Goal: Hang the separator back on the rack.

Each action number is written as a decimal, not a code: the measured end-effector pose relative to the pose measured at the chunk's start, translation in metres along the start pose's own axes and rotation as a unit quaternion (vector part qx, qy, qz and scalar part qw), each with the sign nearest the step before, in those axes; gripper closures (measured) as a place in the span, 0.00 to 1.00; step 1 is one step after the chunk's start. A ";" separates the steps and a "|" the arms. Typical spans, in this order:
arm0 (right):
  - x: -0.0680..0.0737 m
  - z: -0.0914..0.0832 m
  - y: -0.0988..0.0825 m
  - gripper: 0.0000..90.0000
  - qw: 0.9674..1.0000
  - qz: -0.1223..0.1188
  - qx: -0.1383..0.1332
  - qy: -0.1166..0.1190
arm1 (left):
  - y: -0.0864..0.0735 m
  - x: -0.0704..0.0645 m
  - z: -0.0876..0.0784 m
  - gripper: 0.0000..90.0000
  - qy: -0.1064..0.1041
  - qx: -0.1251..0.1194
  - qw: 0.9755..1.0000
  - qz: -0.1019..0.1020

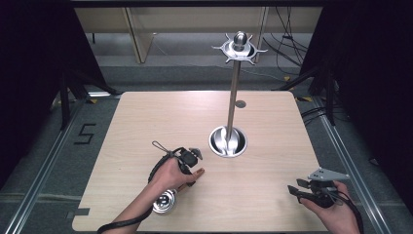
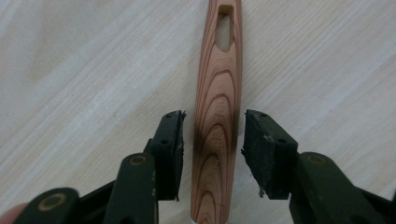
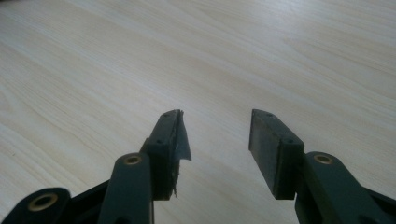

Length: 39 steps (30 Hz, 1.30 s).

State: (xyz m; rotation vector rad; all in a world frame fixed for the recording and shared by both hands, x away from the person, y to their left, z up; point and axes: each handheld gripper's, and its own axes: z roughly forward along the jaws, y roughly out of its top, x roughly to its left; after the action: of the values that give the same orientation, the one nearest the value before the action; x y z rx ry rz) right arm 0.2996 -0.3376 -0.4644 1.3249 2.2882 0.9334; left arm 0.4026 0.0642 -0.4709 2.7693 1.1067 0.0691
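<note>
A ladle lies on the wooden table [image 1: 146,122] at the front left. Its wooden handle [image 2: 217,93] has red-brown grain and a slot near the far end, and its shiny metal bowl [image 1: 164,201] shows by the person's left wrist. My left gripper [image 2: 212,135] is open, one jaw on each side of the handle with a small gap to either pad. In the high view the left gripper [image 1: 190,165] sits over the handle tip [image 1: 197,172]. My right gripper [image 3: 215,135] is open above bare table, and it is at the front right [image 1: 295,186].
A metal stand rises mid-table: a round dished base [image 1: 228,141], a thin pole [image 1: 233,97] and a hook ring on top [image 1: 239,48]. A small grey disc [image 1: 240,104] lies behind it. The table's front edge is close to both hands.
</note>
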 end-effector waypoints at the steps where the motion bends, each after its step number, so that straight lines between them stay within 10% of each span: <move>1: 0.000 0.000 0.000 0.61 1.000 0.000 0.000 0.000 | 0.000 0.000 0.000 0.64 0.000 0.000 1.000 0.000; 20: 0.000 0.000 0.000 0.60 1.000 0.008 0.013 -0.001 | 0.004 -0.005 0.005 0.74 0.038 0.053 0.998 0.026; 29: 0.000 0.000 -0.001 0.60 1.000 0.003 0.013 0.002 | -0.018 0.006 -0.007 0.75 -0.010 -0.036 0.999 -0.016; 34: 0.001 0.001 0.000 0.60 1.000 0.012 0.007 0.002 | -0.039 0.013 -0.025 0.75 -0.023 -0.104 0.994 -0.037; 39: 0.001 0.000 0.000 0.60 1.000 0.008 0.001 -0.002 | -0.060 0.017 -0.039 0.75 -0.017 -0.178 0.982 -0.054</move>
State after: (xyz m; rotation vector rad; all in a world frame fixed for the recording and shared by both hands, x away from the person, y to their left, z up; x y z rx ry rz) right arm 0.2992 -0.3371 -0.4649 1.3461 2.2796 0.9330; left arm 0.3701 0.1233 -0.4422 2.3832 1.1105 0.1873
